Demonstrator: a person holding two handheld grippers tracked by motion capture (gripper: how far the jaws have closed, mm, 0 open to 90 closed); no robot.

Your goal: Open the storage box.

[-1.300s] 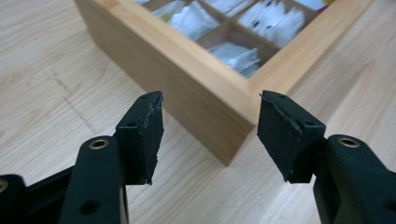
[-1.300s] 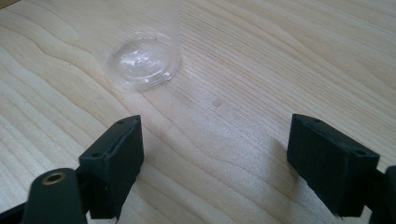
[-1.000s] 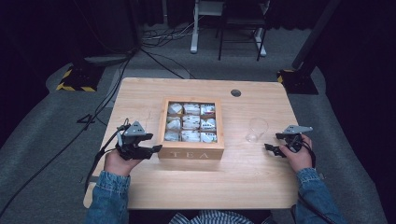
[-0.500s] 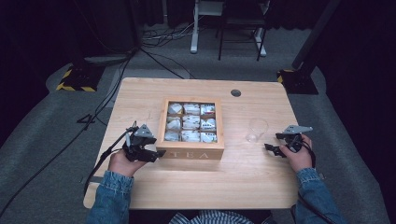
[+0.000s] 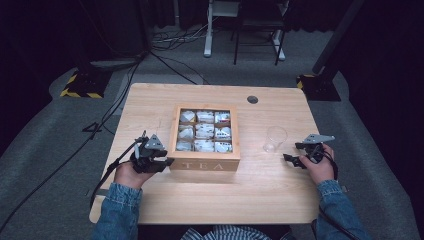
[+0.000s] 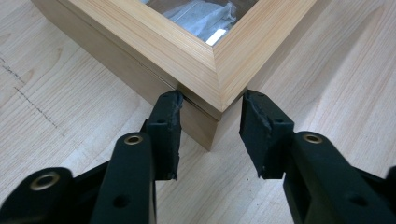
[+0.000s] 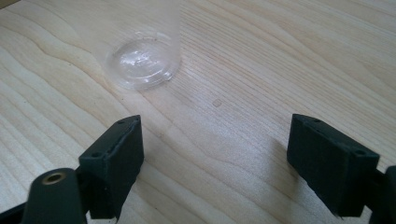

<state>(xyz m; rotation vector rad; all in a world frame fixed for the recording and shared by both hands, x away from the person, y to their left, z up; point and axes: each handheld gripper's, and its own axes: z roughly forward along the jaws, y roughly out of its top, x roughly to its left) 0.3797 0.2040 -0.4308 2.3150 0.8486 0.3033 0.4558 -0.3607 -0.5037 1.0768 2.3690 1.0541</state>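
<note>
Tabletop (image 5: 150,107): left gripper (image 6: 210,123) clamps tea box (image 5: 205,165) corner (right gripper (image 7: 215,154) apart).

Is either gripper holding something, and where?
The left gripper has just closed on the tea box, at its near corner. The right gripper holds nothing.

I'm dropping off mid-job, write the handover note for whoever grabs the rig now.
Left gripper: fingers have just closed on the tea box lid's near-left corner.
Right gripper: open, empty, by the clear cup on the table.
Done: lid corner gripped; lid down, tea bags inside.
Left: likely raise the lid; cup untouched.
</note>
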